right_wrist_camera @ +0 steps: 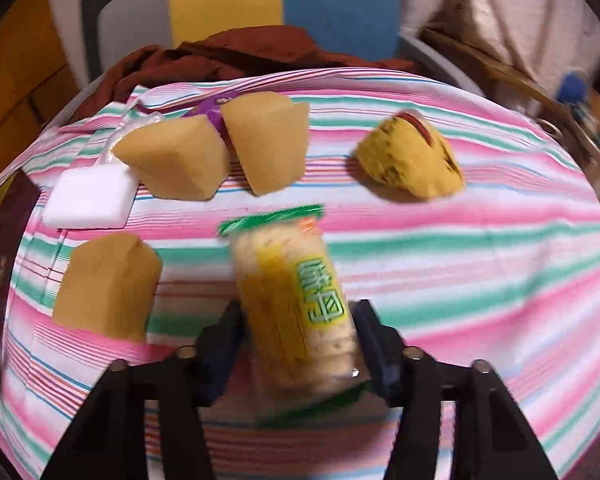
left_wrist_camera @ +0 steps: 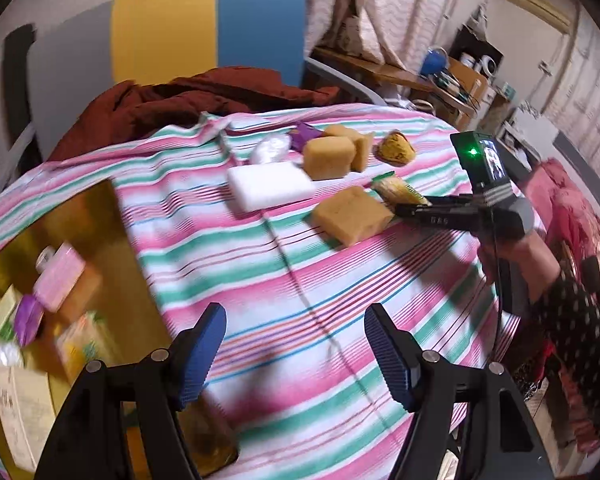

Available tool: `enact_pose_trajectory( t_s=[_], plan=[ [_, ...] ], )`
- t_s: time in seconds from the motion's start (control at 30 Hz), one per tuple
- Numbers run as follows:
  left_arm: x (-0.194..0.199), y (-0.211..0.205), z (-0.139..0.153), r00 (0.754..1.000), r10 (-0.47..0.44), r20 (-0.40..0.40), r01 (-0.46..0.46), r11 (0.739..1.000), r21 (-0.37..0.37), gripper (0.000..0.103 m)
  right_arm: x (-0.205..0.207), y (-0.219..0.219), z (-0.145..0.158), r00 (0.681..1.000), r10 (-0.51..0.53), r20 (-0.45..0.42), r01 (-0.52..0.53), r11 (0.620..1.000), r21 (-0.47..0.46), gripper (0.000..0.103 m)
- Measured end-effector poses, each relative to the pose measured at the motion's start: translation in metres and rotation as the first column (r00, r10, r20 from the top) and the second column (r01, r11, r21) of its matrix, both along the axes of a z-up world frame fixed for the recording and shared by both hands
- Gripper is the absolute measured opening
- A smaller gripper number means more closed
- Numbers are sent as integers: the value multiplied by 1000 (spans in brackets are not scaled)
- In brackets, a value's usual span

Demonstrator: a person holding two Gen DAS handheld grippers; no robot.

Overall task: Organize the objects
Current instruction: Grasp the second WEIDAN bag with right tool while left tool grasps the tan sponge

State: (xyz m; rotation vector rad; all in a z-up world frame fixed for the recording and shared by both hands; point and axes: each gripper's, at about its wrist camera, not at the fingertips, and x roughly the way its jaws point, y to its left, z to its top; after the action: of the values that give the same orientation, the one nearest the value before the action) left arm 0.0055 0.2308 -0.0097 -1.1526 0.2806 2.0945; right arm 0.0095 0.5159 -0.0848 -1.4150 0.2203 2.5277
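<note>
My right gripper (right_wrist_camera: pixel 296 316) is shut on a yellow-and-green cracker packet (right_wrist_camera: pixel 292 300), held between both fingers just above the striped cloth (right_wrist_camera: pixel 460 280); the packet also shows in the left wrist view (left_wrist_camera: pixel 398 190) at the tip of the right gripper (left_wrist_camera: pixel 410 204). My left gripper (left_wrist_camera: pixel 296 316) is open and empty over the cloth. Tan sponge blocks (right_wrist_camera: pixel 108 284) (right_wrist_camera: pixel 176 160) (right_wrist_camera: pixel 268 144), a white foam block (right_wrist_camera: pixel 88 200) and a yellow cloth lump (right_wrist_camera: pixel 412 160) lie on the cloth. A gold box (left_wrist_camera: pixel 60 248) at the left holds several small packets.
A purple wrapper (left_wrist_camera: pixel 306 136) and a clear plastic bag (left_wrist_camera: pixel 270 148) lie behind the sponges. A dark red garment (left_wrist_camera: pixel 180 100) is heaped at the far edge in front of a chair (left_wrist_camera: pixel 204 28). Cluttered shelves (left_wrist_camera: pixel 460 76) stand at the right.
</note>
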Motion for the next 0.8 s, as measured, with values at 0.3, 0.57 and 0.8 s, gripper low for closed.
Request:
enact_pose_trajectory(
  t_s=[0.3,0.57,0.8],
  plan=[
    [-27,74,-16,988,-157,15,157,987,-41,74,43,-12,-2,956,-226,-185,211,973,-98,49],
    [-67,116,-48,967,-109,231,99,994,53,74,45,-13,-3,940,-256,-227,239,966,-98,49],
    [-79,141,-63,963,-4,271,-6,999,37,83,47,-15,-5,933,-266,-242,252,964,-87,49]
  ],
)
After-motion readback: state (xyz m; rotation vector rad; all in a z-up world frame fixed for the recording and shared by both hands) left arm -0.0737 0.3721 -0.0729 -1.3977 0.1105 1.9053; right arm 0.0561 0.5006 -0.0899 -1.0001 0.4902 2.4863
